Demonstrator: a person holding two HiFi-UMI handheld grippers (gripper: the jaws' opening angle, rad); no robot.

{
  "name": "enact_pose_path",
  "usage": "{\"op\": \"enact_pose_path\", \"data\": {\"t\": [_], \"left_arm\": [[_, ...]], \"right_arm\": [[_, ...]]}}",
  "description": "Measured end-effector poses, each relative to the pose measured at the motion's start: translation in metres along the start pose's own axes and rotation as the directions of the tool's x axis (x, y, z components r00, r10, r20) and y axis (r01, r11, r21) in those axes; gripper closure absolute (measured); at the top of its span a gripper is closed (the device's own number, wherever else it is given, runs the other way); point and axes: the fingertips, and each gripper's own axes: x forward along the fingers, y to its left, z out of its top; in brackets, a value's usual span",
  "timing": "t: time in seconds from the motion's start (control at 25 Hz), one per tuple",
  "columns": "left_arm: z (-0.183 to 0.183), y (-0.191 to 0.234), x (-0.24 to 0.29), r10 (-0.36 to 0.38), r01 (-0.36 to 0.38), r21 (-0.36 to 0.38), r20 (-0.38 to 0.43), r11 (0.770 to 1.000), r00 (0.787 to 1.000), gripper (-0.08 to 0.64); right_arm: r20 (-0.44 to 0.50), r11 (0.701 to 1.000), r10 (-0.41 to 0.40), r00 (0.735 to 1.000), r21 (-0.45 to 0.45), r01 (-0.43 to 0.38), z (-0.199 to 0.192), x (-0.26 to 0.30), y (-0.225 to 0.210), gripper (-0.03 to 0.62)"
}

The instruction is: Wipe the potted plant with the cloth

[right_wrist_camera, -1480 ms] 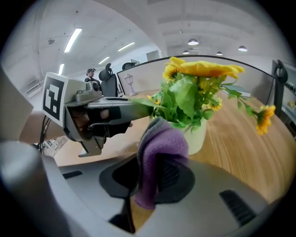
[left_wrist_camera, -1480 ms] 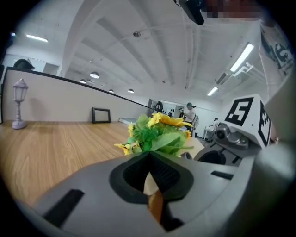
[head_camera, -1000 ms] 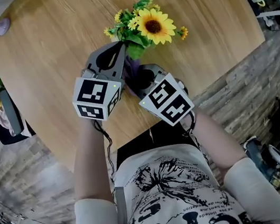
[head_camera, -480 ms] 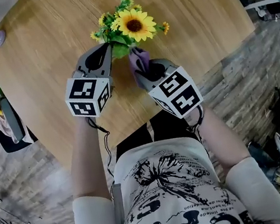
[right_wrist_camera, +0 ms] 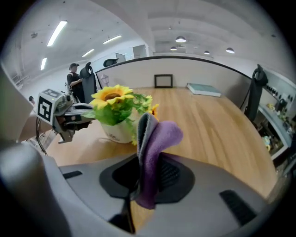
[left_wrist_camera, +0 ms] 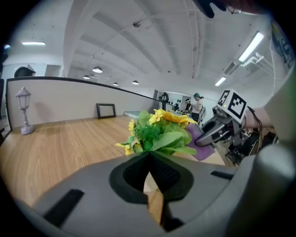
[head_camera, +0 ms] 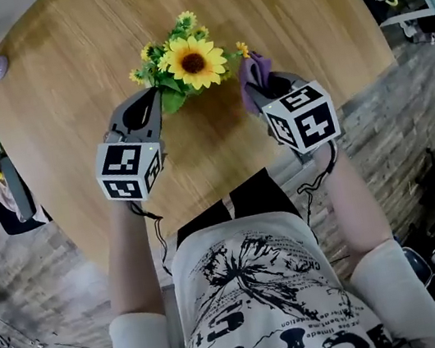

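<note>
Left gripper (head_camera: 150, 97): jaws together, nothing between them; tips just beside the leaves.
Right gripper (head_camera: 268, 85): jaws clamped on purple cloth (right_wrist_camera: 155, 139), right of the plant, apart from it.
Potted plant (head_camera: 189, 61): upright on wooden table (head_camera: 296, 5), between both grippers.

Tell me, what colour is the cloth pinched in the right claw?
The cloth is purple with a greyish side, clearest in the right gripper view.
</note>
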Motion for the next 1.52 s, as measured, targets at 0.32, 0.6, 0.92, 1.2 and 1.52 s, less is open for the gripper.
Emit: {"op": "enact_pose_path", "data": {"t": [0.32,0.6,0.92,1.2,1.52], "left_arm": [[0.002,0.004,0.003,0.009,-0.015,-0.091,-0.071,0.996,0.997,0.557],[0.000,0.003,0.001,0.115,-0.126,-0.178,-0.071,0.976,0.991,0.557],[-0.001,0.004,0.003,0.243,-0.262,-0.172,-0.126,0.950,0.962,0.557],[0.000,0.006,0.002,0.291,-0.305,-0.269,-0.092,0.914,0.952,0.557],[0.001,0.009,0.001,0.296,-0.307,-0.321,-0.084,0.896,0.951,0.557]], "right_arm": [[-0.022,0.988,-0.011,1.000,-0.153,0.008,0.054,0.022,-0.061,0.514],[-0.023,0.925,0.129,0.991,-0.358,-0.128,0.122,0.065,-0.060,0.514],[-0.009,0.778,0.283,0.959,-0.583,-0.234,0.205,0.109,-0.024,0.512],[-0.082,0.564,0.393,0.916,-0.765,-0.310,0.220,0.131,0.040,0.512],[-0.285,0.364,0.472,0.834,-0.799,-0.479,0.175,0.144,0.090,0.512]]}}
